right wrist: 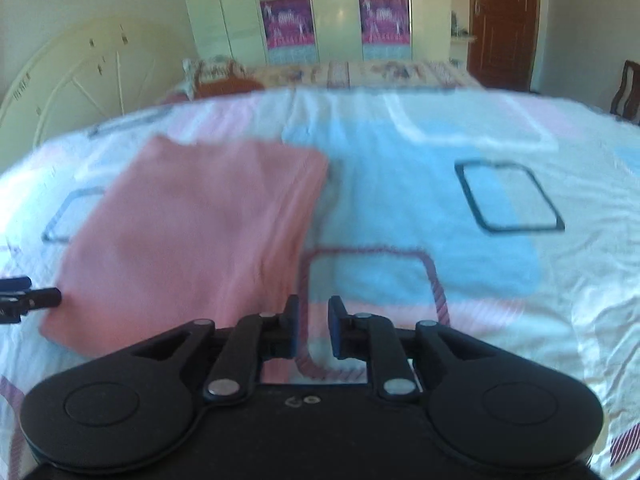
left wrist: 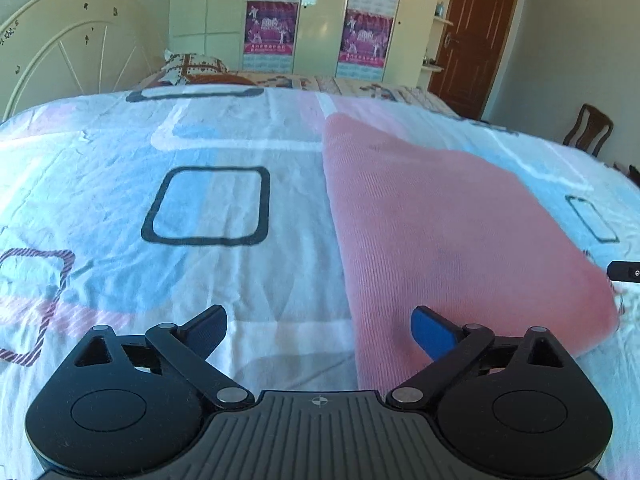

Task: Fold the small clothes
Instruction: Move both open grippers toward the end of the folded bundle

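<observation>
Left wrist view: left gripper (left wrist: 319,330), jaws spread wide and empty, above a patterned bedsheet (left wrist: 208,200); the folded pink garment (left wrist: 440,232) lies flat from 12 to 4 o'clock. Right wrist view: right gripper (right wrist: 313,326), jaws slightly parted, nothing between them; garment (right wrist: 192,232) at 10 o'clock.

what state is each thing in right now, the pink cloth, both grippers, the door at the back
pink garment: folded flat on the bedsheet, held by neither gripper
left gripper: open wide, nothing between its fingers, one finger over the garment's near edge
right gripper: open a narrow gap, empty, just right of the garment
wooden door: closed
wardrobe doors: closed
</observation>
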A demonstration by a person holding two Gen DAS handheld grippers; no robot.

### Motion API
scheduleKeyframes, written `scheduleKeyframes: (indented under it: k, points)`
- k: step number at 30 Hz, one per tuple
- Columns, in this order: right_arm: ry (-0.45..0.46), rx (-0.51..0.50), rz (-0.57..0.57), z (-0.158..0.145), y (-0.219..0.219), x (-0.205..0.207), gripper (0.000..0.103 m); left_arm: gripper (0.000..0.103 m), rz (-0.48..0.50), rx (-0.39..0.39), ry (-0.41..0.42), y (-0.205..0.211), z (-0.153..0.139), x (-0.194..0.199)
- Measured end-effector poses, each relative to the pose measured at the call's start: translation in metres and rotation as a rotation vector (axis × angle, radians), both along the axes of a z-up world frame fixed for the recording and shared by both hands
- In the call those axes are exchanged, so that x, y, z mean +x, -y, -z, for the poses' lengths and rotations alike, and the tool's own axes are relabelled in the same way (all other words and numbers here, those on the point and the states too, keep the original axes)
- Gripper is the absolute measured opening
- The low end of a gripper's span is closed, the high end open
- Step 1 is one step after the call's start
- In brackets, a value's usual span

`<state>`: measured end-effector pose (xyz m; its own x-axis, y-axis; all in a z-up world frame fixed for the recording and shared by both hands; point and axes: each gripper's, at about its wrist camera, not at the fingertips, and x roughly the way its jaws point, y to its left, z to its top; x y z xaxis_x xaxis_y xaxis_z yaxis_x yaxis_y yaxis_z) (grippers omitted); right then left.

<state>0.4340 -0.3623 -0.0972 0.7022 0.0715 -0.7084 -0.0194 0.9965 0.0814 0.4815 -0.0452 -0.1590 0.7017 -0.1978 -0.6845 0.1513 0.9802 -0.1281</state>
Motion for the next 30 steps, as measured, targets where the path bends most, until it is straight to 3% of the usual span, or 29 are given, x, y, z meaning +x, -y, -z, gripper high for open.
scheduleKeyframes:
  k: [3,7,9,11,15,19,21,22,30]
  points:
    - [0.06,0.019,-0.053,-0.008,-0.01,0.009,0.016,0.097,0.001,-0.026,0.02,0.008,-0.006,0.014]
    - [-0.036,-0.013,-0.092,0.017,-0.022,0.037,0.008,0.097,0.034,0.009,-0.033,0.027,0.008,0.035]
    - [-0.077,-0.011,-0.067,0.033,-0.016,0.044,0.017,0.097,0.04,0.017,-0.076,0.031,0.019,0.04]
    - [-0.104,0.048,-0.044,0.031,-0.008,0.047,0.018,0.097,0.035,0.018,-0.08,0.031,0.017,0.038]
    - [-0.064,0.1,-0.059,0.019,-0.001,0.04,0.02,0.098,0.025,0.025,-0.067,0.032,0.005,0.033]
    - [-0.057,0.298,-0.014,0.017,0.034,0.039,0.028,0.098,0.013,-0.065,-0.051,0.027,-0.006,0.031]
    - [-0.082,0.4,0.002,0.022,0.051,0.045,0.043,0.098,0.0,-0.158,-0.044,0.021,-0.011,0.034]
    - [-0.082,0.436,0.01,0.024,0.058,0.048,0.045,0.098,-0.018,-0.207,-0.06,0.018,-0.011,0.039]
    - [-0.149,0.593,-0.04,0.043,0.085,0.081,0.05,0.098,-0.042,-0.314,-0.234,0.01,0.016,0.081]
